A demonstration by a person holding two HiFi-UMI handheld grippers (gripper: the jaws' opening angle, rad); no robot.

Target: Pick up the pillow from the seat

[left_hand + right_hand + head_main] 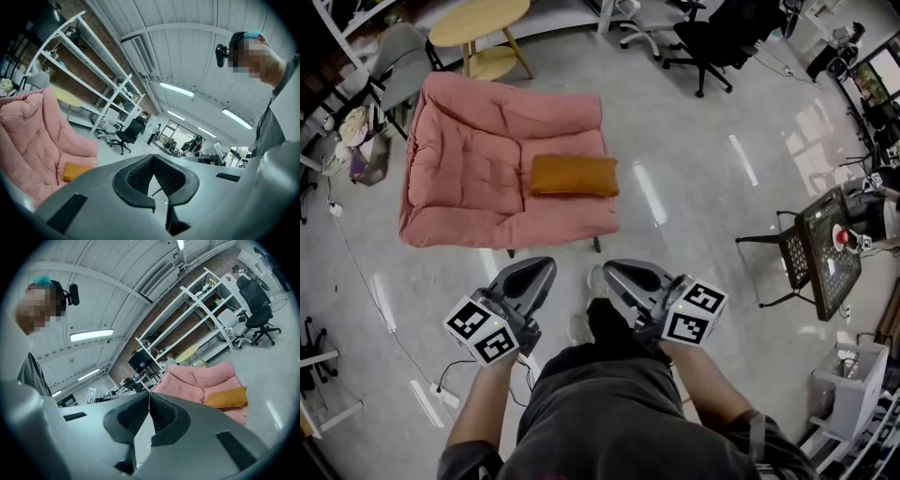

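Head view: left gripper (540,270) and right gripper (617,273) hang side by side above the floor (694,178), jaws pressed together and empty, well apart from the orange pillow (575,175) lying on the pink seat (464,169).

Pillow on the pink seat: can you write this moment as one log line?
pillow: orange, on pink seat, untouched | left claw: shut, empty | right claw: shut, empty | both claws: away from seat | pickup: not begun
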